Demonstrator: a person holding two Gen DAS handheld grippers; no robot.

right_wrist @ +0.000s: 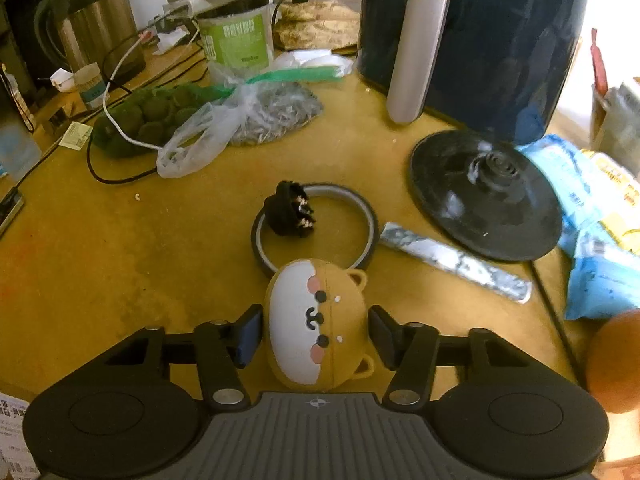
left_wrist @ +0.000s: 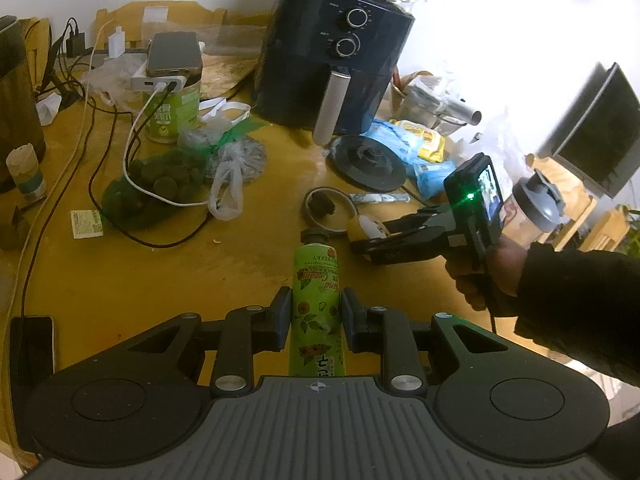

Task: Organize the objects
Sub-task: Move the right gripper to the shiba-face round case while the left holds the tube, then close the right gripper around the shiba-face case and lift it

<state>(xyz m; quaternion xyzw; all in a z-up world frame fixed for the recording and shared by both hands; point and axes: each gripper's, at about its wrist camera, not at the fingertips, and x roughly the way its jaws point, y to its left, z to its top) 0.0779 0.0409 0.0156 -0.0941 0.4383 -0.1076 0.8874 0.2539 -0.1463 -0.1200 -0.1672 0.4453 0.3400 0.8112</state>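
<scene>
The left tongs (left_wrist: pixel 316 312) are clamped on a green hand-cream tube (left_wrist: pixel 316 300), pads pressing its sides about mid-length, cap end pointing toward 12 o'clock above the yellow surface (left_wrist: pixel 120 272). The tube looks light and soft-walled, so a squeeze near the middle could dent it; a hold nearer the stiffer cap shoulder would likely be safer.

The right tongs (right_wrist: pixel 316 332) stand apart around a small bear-faced case (right_wrist: pixel 316 328), which lies on the surface at the 6 o'clock edge of a tape ring (right_wrist: pixel 316 228). The left pad (right_wrist: pixel 250 334) is at or nearly at its side; the right one is just clear, so it is not yet gripped. The case looks light, rounded and smooth, probably silicone-skinned: slightly grippy but prone to roll or squirt out if pinched off-centre. Taking it across its widest part, flat sides to the pads and clear of the little ears, seems best.

A black clip (right_wrist: pixel 288 214) rests on the ring at 10 o'clock; a kettle base (right_wrist: pixel 484 196) sits at 2 o'clock, the air fryer (right_wrist: pixel 472 40) beyond.
</scene>
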